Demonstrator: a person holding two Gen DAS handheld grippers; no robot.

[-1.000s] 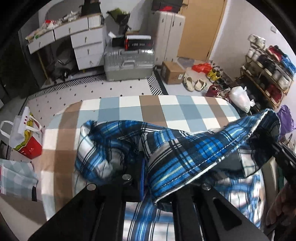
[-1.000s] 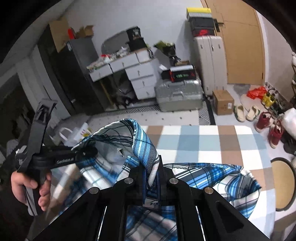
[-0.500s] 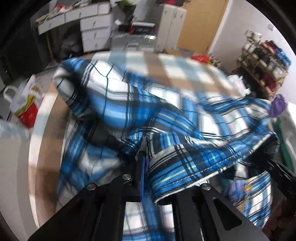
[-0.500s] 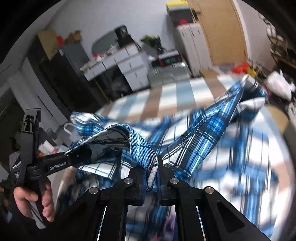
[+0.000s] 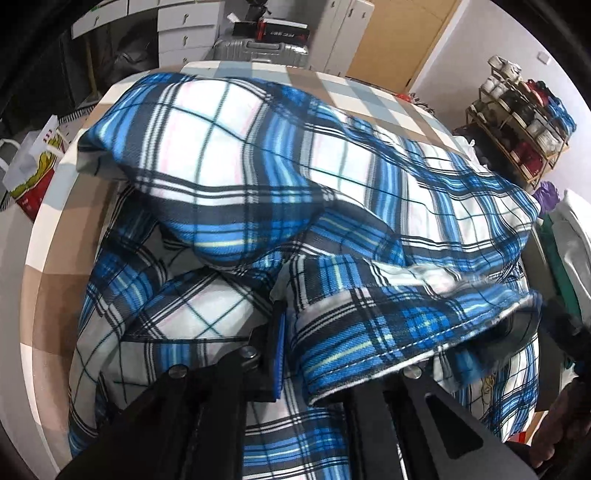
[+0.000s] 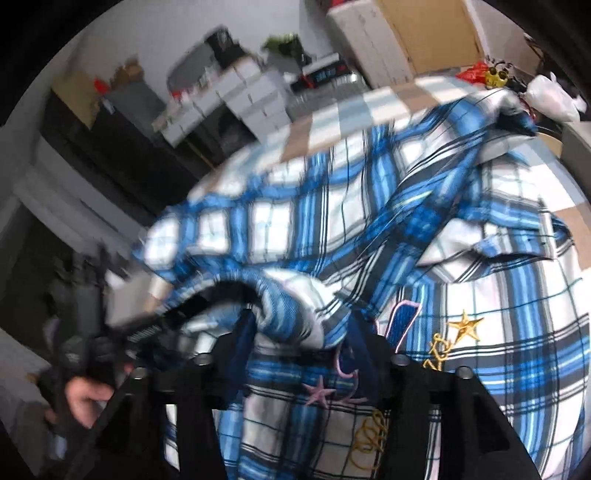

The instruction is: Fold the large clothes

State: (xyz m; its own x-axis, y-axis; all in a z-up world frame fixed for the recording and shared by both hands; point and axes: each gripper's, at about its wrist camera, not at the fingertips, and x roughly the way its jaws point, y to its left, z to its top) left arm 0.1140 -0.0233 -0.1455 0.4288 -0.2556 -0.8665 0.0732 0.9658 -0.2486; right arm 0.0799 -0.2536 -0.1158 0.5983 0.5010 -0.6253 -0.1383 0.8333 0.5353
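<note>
A blue, white and black plaid shirt (image 5: 295, 166) lies bunched on the table with its checked cloth (image 5: 55, 229). My left gripper (image 5: 284, 325) is shut on a folded hem of the shirt, low over the garment. In the right wrist view the same shirt (image 6: 369, 206) shows embroidered stars and gold stitching on its near panel. My right gripper (image 6: 299, 325) has its jaws opening, and a loose fold of the hem lies between them without being pinched. A hand (image 6: 85, 398) holding the left gripper's handle shows blurred at the left.
Beyond the table stand a silver suitcase (image 5: 258, 48), white drawers (image 5: 184, 29) and a shoe rack (image 5: 517, 122). A paper bag (image 5: 29, 173) sits on the floor at the left. A white plastic bag (image 6: 554, 99) lies past the table's far right.
Both grippers have come down and forward, carrying the shirt's edge over onto the rest of the garment. The right jaws, pinched on the hem before, have parted. The left stays shut.
</note>
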